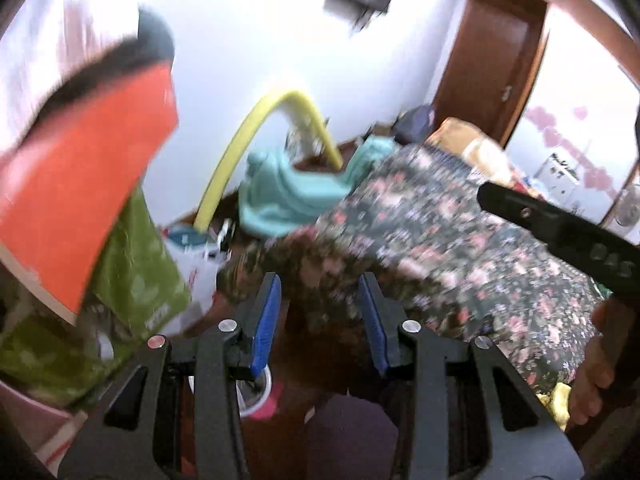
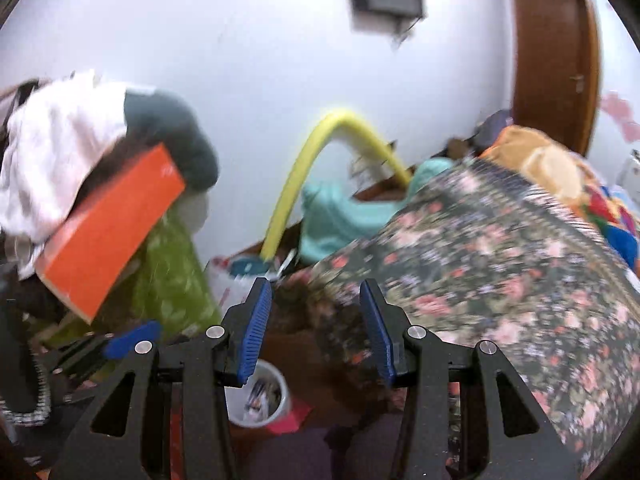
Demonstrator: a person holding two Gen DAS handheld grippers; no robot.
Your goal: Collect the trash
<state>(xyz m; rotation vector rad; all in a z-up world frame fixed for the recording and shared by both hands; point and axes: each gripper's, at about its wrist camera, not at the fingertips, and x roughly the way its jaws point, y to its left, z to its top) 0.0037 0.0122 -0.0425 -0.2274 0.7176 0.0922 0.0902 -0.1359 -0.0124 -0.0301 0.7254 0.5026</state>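
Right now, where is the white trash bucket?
The white trash bucket sits on the floor low in the right wrist view, just below the right gripper, left of the floral bedspread and beside a pink paper.

Both wrist views angled down, side by side, sharing floral bed (image 1: 460,240), yellow tube (image 2: 304,168), bin (image 2: 260,400)
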